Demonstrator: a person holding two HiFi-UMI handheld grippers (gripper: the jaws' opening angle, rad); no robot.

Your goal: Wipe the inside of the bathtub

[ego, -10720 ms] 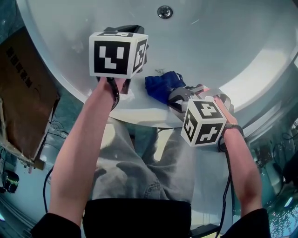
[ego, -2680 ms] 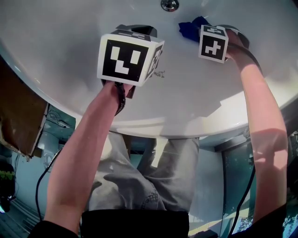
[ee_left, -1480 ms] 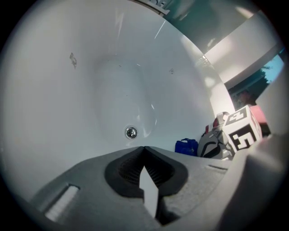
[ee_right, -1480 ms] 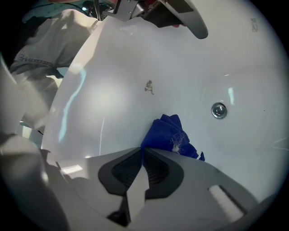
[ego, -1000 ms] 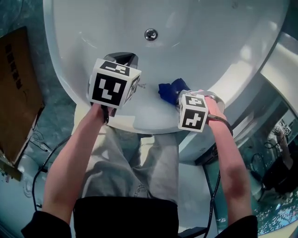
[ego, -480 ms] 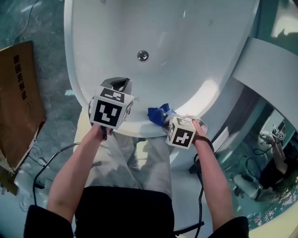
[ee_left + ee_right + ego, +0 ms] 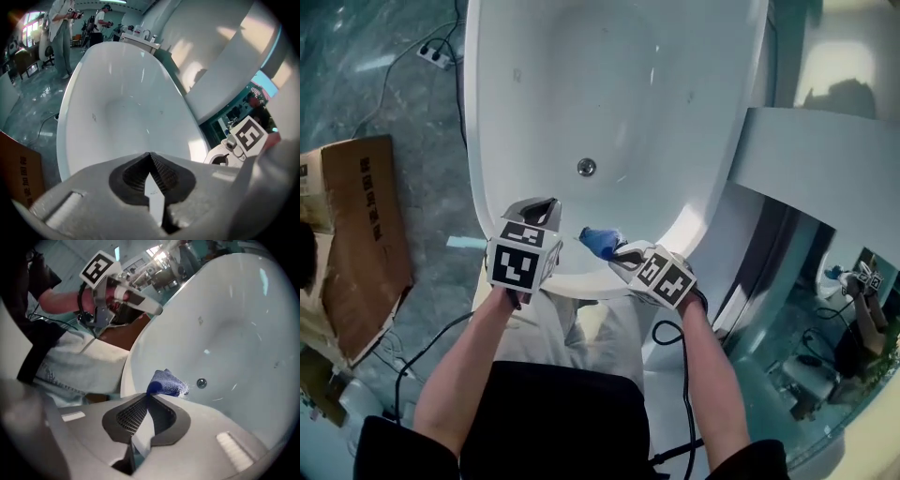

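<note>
A white oval bathtub stretches away from me, with its drain near the close end. My right gripper is shut on a small blue cloth, held just above the tub's near rim. In the right gripper view the blue cloth sticks out past the closed tips, with the drain beyond it. My left gripper is shut and holds nothing, hovering over the near rim to the left of the cloth. Its closed tips face along the tub.
A brown cardboard box lies on the tiled floor left of the tub, with cables beyond it. A white curved ledge and a glass panel sit at the right. People stand far off past the tub's end.
The view has pulled back and up, so the whole tub now shows. Both grippers have drawn back to the near rim, the right one still holding the cloth.
</note>
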